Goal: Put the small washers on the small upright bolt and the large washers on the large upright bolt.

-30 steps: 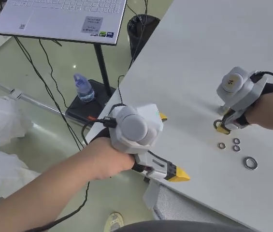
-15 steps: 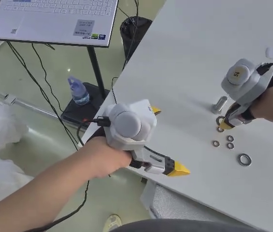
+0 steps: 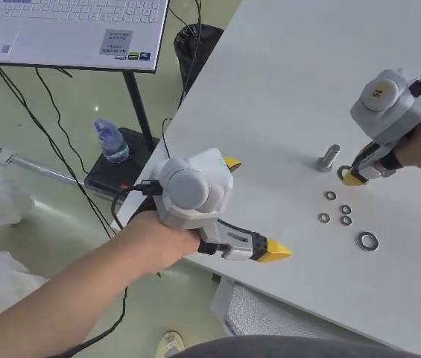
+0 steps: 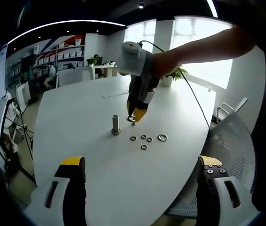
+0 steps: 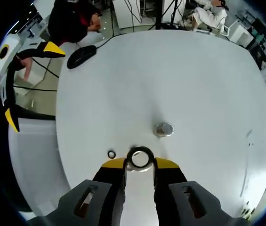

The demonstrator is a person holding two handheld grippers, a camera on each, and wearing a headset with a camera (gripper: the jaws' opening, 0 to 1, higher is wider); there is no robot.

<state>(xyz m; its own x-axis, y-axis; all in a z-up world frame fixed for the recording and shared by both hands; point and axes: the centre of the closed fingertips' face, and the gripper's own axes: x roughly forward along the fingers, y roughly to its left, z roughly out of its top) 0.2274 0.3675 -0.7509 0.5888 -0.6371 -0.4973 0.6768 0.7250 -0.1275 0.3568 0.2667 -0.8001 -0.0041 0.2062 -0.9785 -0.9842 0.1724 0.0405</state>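
Note:
My right gripper (image 3: 352,177) is shut on a large washer (image 3: 343,173) and holds it just right of the large upright bolt (image 3: 329,157). In the right gripper view the washer (image 5: 140,157) sits flat between the yellow tips, with the bolt (image 5: 164,128) just beyond it. Several small washers (image 3: 323,218) and another large washer (image 3: 367,240) lie on the white table (image 3: 285,97) near the bolt. My left gripper (image 3: 252,207) hovers open over the table's near edge, holding nothing. From the left gripper view, the bolt (image 4: 116,125) and the right gripper (image 4: 133,117) stand ahead.
A laptop (image 3: 68,30) on a stand is off the table to the far left. On the floor below it stand a water bottle (image 3: 111,142) and cables. A mesh chair (image 3: 262,317) sits by the table's near edge.
My right gripper has risen from the table with the large washer and moved toward the bolt, uncovering a small washer. The head camera has shifted; my left gripper has stayed open.

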